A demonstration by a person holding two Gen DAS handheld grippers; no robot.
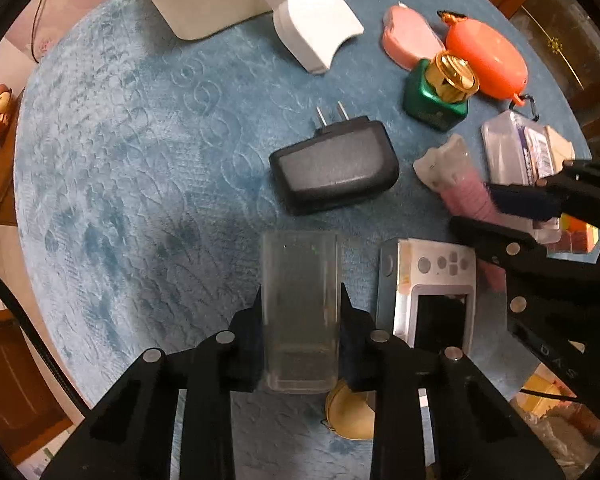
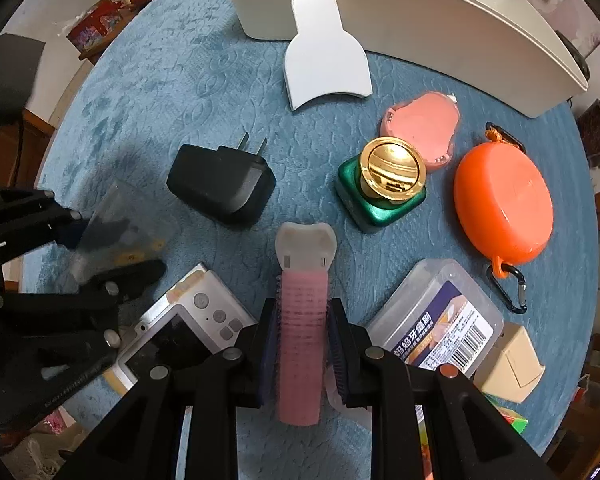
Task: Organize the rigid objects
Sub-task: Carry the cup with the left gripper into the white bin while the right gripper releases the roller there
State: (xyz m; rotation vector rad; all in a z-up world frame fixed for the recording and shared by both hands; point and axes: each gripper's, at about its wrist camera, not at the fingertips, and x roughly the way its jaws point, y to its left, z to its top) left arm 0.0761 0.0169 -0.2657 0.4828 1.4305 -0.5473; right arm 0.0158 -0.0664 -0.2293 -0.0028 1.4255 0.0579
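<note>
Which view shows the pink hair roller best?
Right wrist: the pink hair roller lies full length between the right hand-held gripper fingers, white clip end clear. Left wrist shows it small, blurred, partly hidden.

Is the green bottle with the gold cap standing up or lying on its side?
Standing upright. The green bottle sits on its square base on the blue mat, with its gold cap facing up in both views.

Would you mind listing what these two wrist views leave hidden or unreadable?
- White bin: its inside is unseen; both views cut it off at the top edge.
- Gold round object: left wrist view, mostly behind the left gripper and its clear box.
- Camera: right wrist view, lower part covered by both grippers.
- Clear case label: small print too fine to read.
- Colourful item: right wrist view, hidden behind the right gripper.
</note>
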